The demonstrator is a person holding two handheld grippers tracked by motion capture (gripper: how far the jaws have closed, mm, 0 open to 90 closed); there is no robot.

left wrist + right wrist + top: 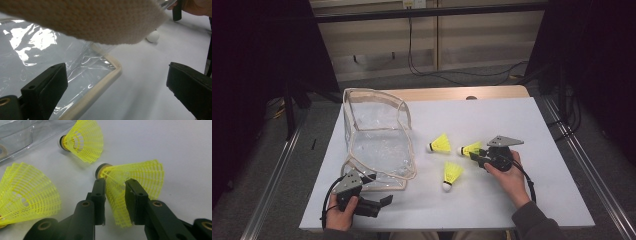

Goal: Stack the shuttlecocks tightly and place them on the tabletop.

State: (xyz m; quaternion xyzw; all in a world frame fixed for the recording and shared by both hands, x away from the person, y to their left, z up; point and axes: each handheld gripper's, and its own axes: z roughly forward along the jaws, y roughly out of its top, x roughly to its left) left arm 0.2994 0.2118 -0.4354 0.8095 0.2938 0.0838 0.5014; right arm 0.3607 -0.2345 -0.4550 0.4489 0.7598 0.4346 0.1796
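Three unlabelled yellow shuttlecocks (pixel 452 174), one (pixel 130 185) in the right claw's (pixel 115 202) pinch; left claw (pixel 117 92) apart.

Right tongs (pixel 115 202): both black jaws rise from the bottom edge and close in on the skirt of a yellow shuttlecock (pixel 135 178). The left jaw sits outside the mesh, the right jaw presses into it, and the skirt is pinched and buckled between them. The shuttlecock lies on its side on the white bench (pixel 180 147), cork end pointing up-left, skirt flaring right. A second yellow shuttlecock (pixel 83 140) lies beyond it, also on its side, apart from the held one. A third (pixel 27 192) is at the left edge, skirt facing the camera, close to the left jaw. Clear plastic bag (pixel 22 132) in the top-left corner.
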